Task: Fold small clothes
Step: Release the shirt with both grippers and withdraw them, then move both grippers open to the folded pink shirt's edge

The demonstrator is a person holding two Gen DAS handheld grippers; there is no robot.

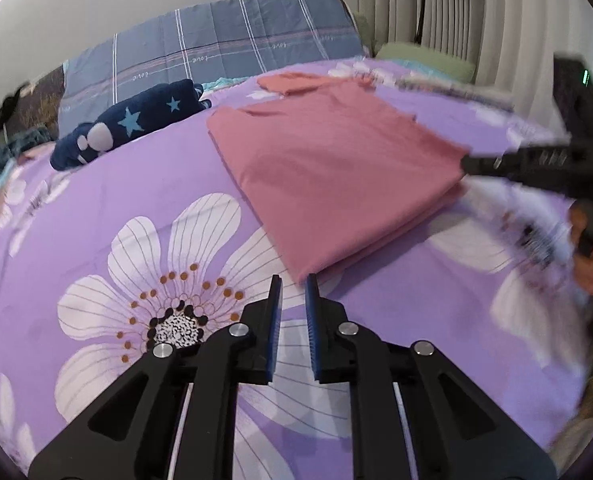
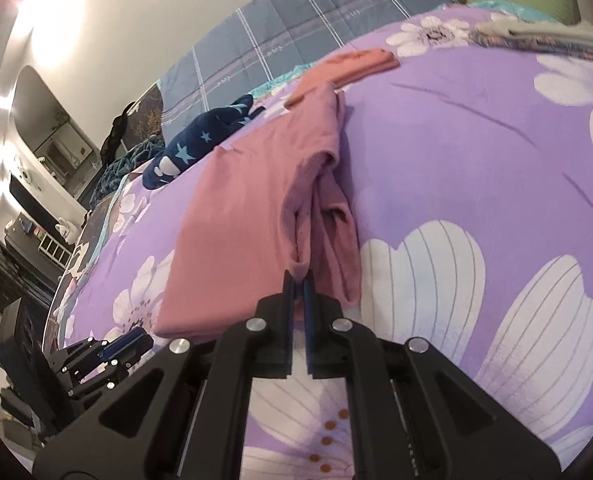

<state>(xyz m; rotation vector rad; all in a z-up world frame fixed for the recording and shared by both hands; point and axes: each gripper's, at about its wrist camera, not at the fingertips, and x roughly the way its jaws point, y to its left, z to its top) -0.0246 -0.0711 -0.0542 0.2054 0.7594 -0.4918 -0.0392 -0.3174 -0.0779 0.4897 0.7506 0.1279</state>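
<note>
A pink garment [image 1: 336,168] [image 2: 236,220] lies folded flat on a purple floral bedsheet [image 1: 116,184] [image 2: 476,140]. My left gripper [image 1: 294,280] stands just short of the garment's near corner. A narrow gap shows between its pads, and the cloth is not pressed between them. My right gripper [image 2: 299,276] is shut on a bunched fold at the garment's right edge. In the left wrist view the right gripper [image 1: 466,164] comes in from the right and meets that edge. In the right wrist view the left gripper [image 2: 128,340] sits low at the left.
A navy plush with light stars [image 1: 128,124] [image 2: 184,152] lies at the back left by a blue plaid quilt [image 1: 216,40]. A smaller pink piece [image 1: 288,80] [image 2: 360,60] rests beyond the garment. A green pillow [image 1: 424,60] and curtains stand at the far right. A hand [image 1: 592,264] holds the right gripper.
</note>
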